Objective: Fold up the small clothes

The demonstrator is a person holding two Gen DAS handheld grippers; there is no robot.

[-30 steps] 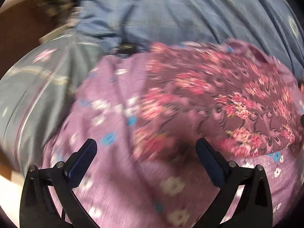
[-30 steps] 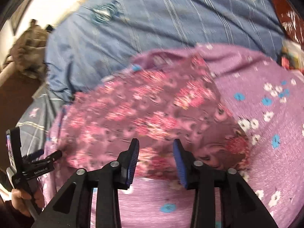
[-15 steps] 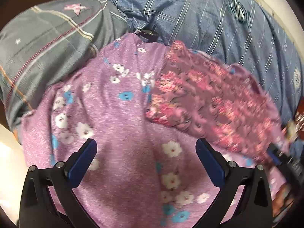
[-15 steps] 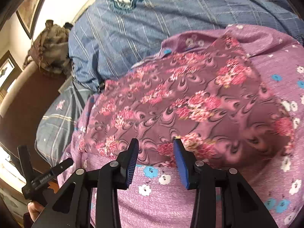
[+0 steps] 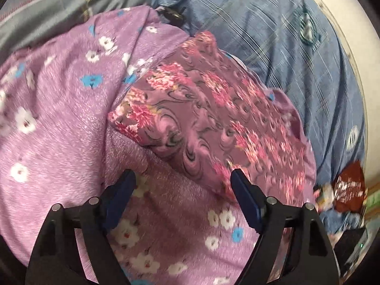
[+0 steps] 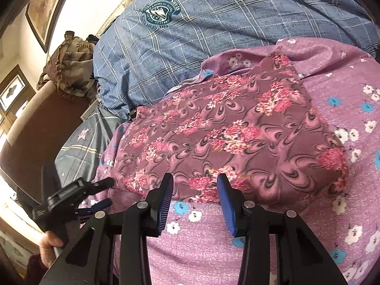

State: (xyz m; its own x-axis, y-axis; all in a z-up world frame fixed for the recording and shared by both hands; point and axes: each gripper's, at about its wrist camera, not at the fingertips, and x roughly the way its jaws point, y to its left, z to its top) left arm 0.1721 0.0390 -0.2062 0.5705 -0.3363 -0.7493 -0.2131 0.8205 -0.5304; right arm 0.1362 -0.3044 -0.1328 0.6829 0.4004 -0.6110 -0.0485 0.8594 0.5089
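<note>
A folded maroon garment with pink flowers (image 6: 232,130) lies flat on a spread lilac cloth with white and blue flowers (image 6: 332,225). My right gripper (image 6: 195,180) hovers at the garment's near edge, jaws partly apart, pads not touching the cloth. In the left wrist view the same garment (image 5: 209,118) lies ahead and to the right. My left gripper (image 5: 181,180) is low over the lilac cloth (image 5: 59,130) at the garment's near corner. Its jaws are closing, with only loose fabric beneath them and nothing pinched. A hand (image 6: 49,244) holds the left gripper (image 6: 95,194) at the right wrist view's lower left.
A blue plaid blanket (image 6: 213,23) covers the bed behind the clothes. A grey checked pillow (image 5: 59,4) lies at the far left. A brown headboard (image 6: 35,130) carries a crumpled patterned cloth (image 6: 68,64). A red packet (image 5: 349,185) sits at the right.
The left gripper rolled and dropped toward the folded garment's near corner, and its jaws have narrowed. The right gripper tilted slightly and stays at the garment's near edge.
</note>
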